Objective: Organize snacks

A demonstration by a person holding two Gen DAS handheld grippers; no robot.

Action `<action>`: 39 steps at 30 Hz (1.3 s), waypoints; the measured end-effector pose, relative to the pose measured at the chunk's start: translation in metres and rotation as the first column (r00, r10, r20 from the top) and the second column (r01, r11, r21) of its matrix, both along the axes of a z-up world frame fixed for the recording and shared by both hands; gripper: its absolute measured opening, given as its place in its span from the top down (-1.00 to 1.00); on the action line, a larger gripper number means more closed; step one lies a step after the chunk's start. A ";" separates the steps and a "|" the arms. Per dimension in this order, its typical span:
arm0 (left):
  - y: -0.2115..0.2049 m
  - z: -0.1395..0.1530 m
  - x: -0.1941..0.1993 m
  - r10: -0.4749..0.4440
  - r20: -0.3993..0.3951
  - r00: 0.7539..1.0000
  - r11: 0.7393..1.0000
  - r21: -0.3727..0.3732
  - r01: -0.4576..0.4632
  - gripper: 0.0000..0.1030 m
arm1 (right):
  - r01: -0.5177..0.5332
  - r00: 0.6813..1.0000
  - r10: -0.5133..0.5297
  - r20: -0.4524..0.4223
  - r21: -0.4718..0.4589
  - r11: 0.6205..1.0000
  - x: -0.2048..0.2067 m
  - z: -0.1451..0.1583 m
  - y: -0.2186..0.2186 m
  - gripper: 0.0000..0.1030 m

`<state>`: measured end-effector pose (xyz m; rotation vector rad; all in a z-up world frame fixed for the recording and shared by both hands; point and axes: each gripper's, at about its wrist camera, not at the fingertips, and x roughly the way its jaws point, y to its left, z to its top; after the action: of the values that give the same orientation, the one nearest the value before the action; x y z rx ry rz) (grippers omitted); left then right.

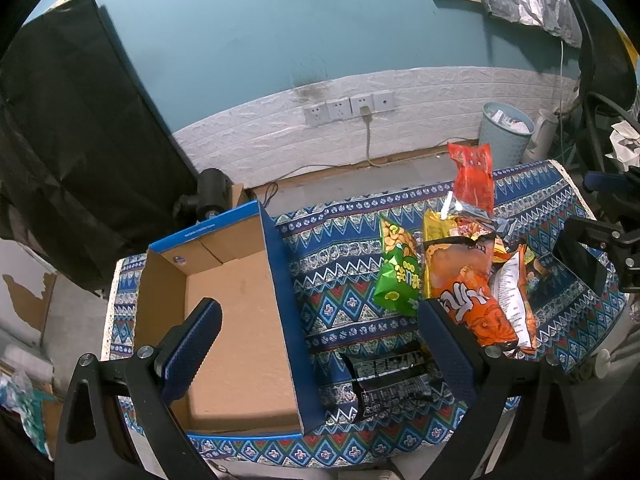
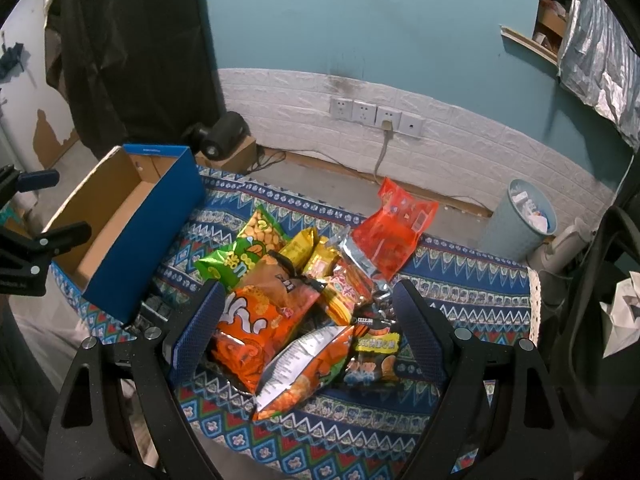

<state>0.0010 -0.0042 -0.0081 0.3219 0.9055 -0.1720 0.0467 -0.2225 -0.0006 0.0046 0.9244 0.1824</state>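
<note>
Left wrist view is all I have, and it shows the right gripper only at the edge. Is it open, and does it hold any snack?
Observer: The right gripper is open and holds nothing. The big orange bag lies right in front of it.
Operator: Is some snack hidden from my side, behind that pile?
Observer: Yes. A dark packet with a yellow label lies on the cloth next to the silver-backed bag.
</note>
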 end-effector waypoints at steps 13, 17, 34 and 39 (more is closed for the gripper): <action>-0.002 -0.002 -0.001 -0.003 -0.001 1.000 1.000 -0.001 0.003 -0.93 | 0.001 1.000 -0.001 -0.006 -0.002 1.000 0.000 -0.001 -0.001 -0.64; -0.002 -0.002 -0.001 -0.003 -0.001 1.000 1.000 0.000 0.003 -0.93 | 0.000 1.000 0.000 -0.006 -0.003 1.000 0.001 -0.001 0.000 -0.64; -0.004 -0.004 -0.003 -0.006 -0.004 1.000 1.000 0.001 0.006 -0.93 | 0.001 1.000 -0.001 -0.010 -0.004 1.000 0.000 -0.001 -0.001 -0.64; -0.004 -0.004 -0.003 -0.006 -0.005 1.000 1.000 0.003 0.006 -0.93 | 0.000 1.000 0.000 -0.011 -0.005 1.000 0.000 -0.001 -0.001 -0.64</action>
<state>-0.0024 -0.0084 -0.0119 0.3268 0.9096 -0.1773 0.0470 -0.2238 -0.0016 0.0008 0.9361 0.1800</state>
